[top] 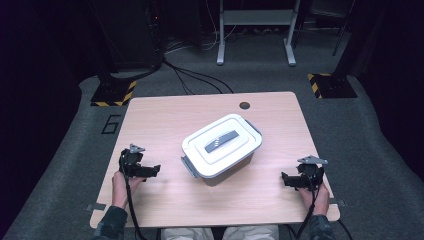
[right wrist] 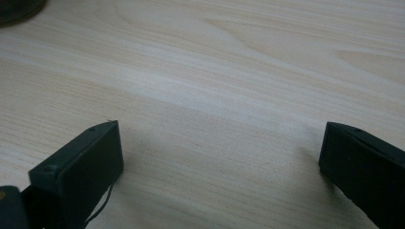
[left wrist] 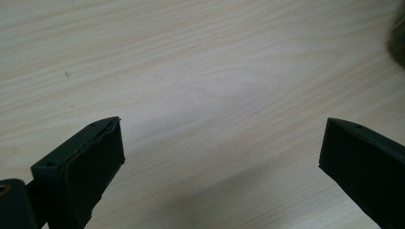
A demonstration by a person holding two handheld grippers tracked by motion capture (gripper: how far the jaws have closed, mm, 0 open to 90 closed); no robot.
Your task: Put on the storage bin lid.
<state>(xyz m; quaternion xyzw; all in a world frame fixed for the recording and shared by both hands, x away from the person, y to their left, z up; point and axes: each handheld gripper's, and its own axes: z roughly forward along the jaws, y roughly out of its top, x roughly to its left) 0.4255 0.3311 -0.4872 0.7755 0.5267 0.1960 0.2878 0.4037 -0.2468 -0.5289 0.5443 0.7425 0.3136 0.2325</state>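
A lidded box (top: 221,145) sits near the middle of the bench (top: 165,115), turned at an angle to its edges. The left claw (top: 152,171) rests on the bench to the box's left, the right claw (top: 286,179) to its right, both nearer the person and apart from the box.

A pale wooden table (top: 165,112) sits square in front of me on grey carpet, its grain running clean across the top. Near the far edge there is a small dark round hole (top: 244,105) in the board. Right at the middle rests a grey storage box (top: 226,162), turned at an angle to the edges, with a white lid (top: 200,142) closed on top and a dark handle (top: 222,141) lying flat across that lid.
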